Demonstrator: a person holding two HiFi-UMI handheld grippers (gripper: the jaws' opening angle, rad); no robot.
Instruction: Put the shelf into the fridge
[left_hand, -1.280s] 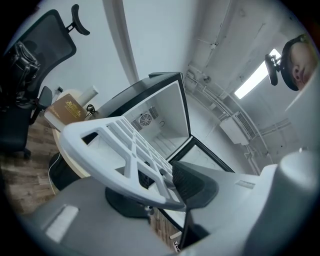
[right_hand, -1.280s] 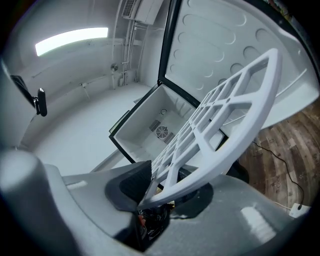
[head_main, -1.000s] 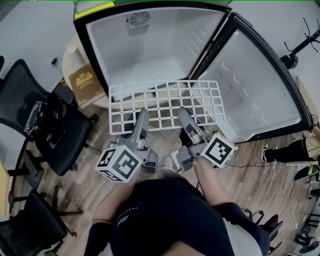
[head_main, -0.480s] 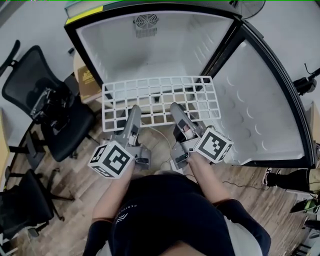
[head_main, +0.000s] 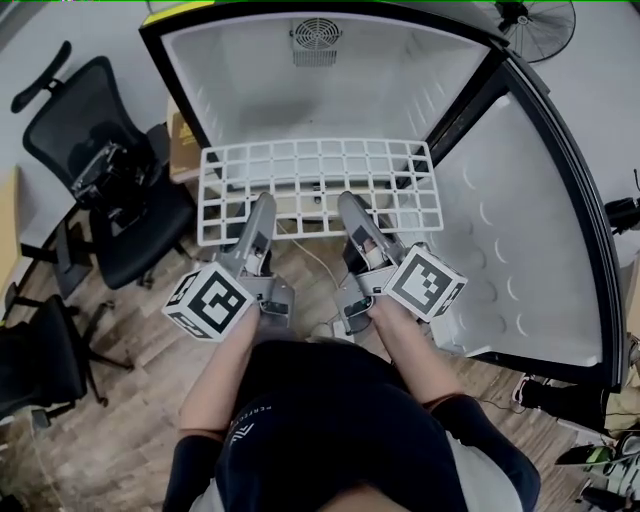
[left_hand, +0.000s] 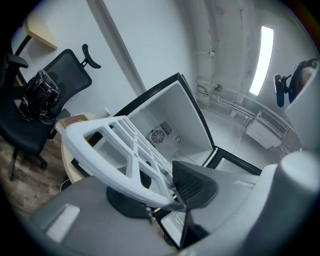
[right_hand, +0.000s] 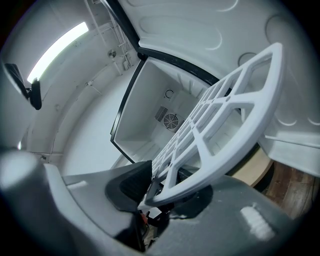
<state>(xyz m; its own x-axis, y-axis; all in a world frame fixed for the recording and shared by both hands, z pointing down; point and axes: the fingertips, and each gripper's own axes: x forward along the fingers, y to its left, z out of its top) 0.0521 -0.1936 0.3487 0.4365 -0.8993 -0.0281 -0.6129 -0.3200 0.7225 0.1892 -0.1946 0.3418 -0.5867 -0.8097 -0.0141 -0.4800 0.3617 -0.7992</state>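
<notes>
The left gripper (left_hand: 165, 192) is clamped on the near edge of the flat white plastic lattice shelf (head_main: 315, 170). Its two dark ribbed pads pinch the outer rim bar from above and below, with no gap showing in the left gripper view. The right gripper (right_hand: 160, 192) is closed the same way on that same near edge, further towards the door side of the fridge, with the rim bar squeezed between its pads. A hand (head_main: 385, 318) holds each tool from behind.

The shelf sticks out from both sets of jaws towards the black-framed fridge (head_main: 250, 80), which has a white liner. It is held roughly level and square to the opening. The shelf's near edge, with both grippers on it, lies outside the fridge, over the wooden plank floor (head_main: 130, 400). Its far edge lies at the fridge's mouth, across almost the full width of the cavity. From the head view I cannot tell whether that edge has passed the frame.

The fridge stands open, its door (head_main: 520, 220) swung wide on the right with curved moulded ridges on its white inner face. On the fridge's back wall sits a round fan grille (head_main: 316, 38), and ribbed ledges run along the side walls.

To the left of the fridge stands a black mesh office chair (head_main: 110, 170) with a dark bundle on its seat, and a brown box (head_main: 180, 135) rests just beside the fridge's left wall.
</notes>
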